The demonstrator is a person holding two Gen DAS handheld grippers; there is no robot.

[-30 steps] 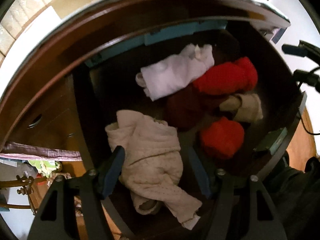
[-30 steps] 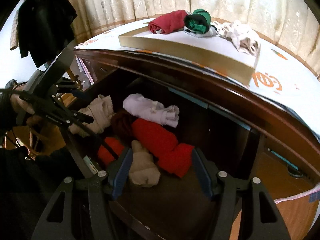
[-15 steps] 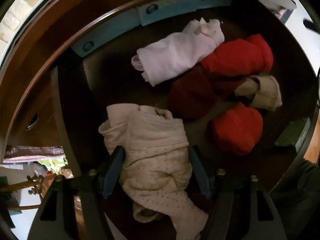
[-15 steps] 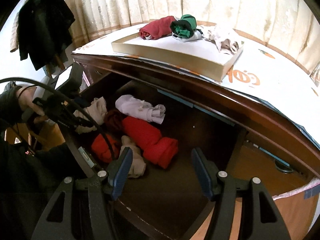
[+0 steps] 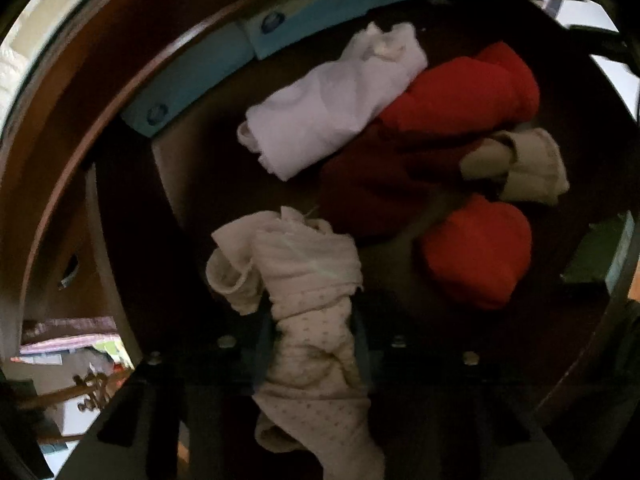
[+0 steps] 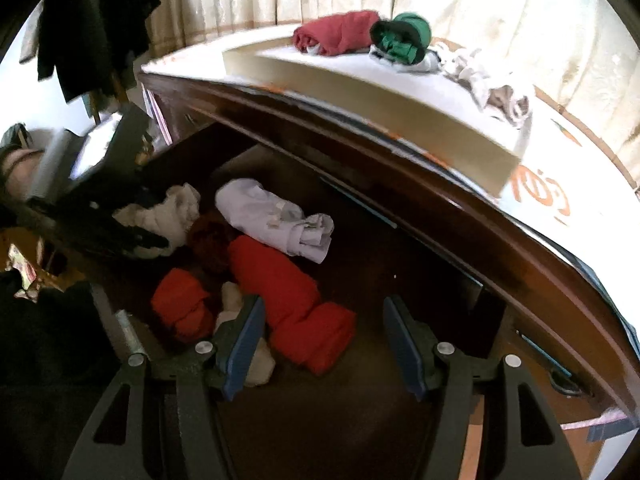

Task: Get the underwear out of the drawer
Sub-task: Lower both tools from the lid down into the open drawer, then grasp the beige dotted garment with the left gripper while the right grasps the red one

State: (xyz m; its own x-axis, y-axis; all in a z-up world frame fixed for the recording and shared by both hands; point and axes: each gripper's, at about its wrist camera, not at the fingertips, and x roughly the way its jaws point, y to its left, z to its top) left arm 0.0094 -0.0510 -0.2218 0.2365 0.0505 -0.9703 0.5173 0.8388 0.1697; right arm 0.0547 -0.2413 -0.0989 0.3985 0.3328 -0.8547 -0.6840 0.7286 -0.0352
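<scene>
The open wooden drawer [image 6: 368, 276] holds several rolled garments. A cream dotted underwear [image 5: 312, 276] lies at its near left, and my left gripper [image 5: 312, 336] points down onto it. Its jaws are closing, and both blue pads press the cloth, which bunches between them. The same cream underwear [image 6: 164, 216] shows under the left gripper [image 6: 136, 236] in the right wrist view. Beside it lie a white roll [image 5: 332, 108], a long red roll [image 5: 468, 88], a small red roll [image 5: 476, 248], a dark maroon piece [image 5: 380, 184] and a beige piece [image 5: 528, 168]. My right gripper [image 6: 320, 336] hovers open over the drawer.
On the dresser top a shallow cream tray [image 6: 400, 112] carries a red roll [image 6: 336, 32], a green roll [image 6: 404, 36] and white cloths [image 6: 492, 84]. Curtains hang behind. A dark jacket [image 6: 92, 20] hangs at the far left. A person's hand [image 6: 20, 168] holds the left gripper.
My left gripper has come down over the cream underwear and its jaws have narrowed onto the cloth. The right gripper has shifted slightly over the drawer, its jaws unchanged.
</scene>
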